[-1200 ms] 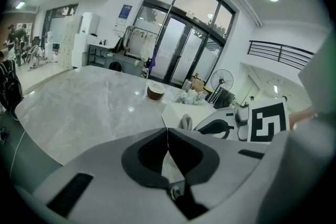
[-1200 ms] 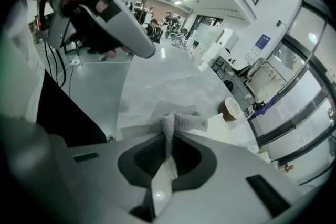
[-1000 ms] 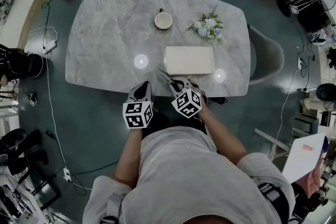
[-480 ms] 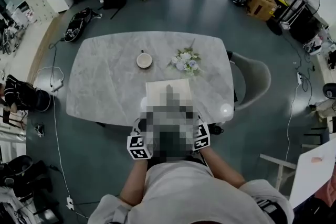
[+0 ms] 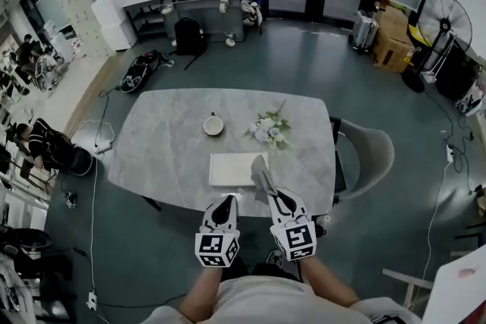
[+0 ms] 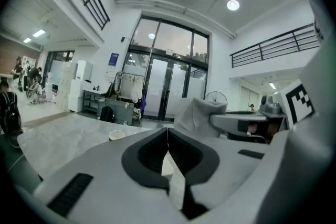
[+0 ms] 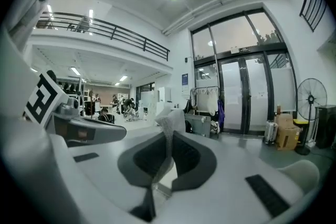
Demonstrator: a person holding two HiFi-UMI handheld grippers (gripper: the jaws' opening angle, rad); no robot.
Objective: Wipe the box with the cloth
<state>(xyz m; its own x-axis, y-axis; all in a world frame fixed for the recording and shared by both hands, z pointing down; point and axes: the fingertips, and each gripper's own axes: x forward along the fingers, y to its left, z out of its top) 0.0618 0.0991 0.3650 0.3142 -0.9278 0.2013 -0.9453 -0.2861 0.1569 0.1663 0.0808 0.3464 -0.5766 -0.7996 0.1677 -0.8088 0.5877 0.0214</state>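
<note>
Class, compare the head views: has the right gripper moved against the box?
Yes. The right gripper, shut on the cloth, has shifted from the near left corner of the box to its right end.

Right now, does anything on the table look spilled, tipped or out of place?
Nothing stands out. The box lies flat on the table, the cup stands upright and the flowers lie beside it. The cloth is pinched in the right gripper by the box's near edge.
</note>
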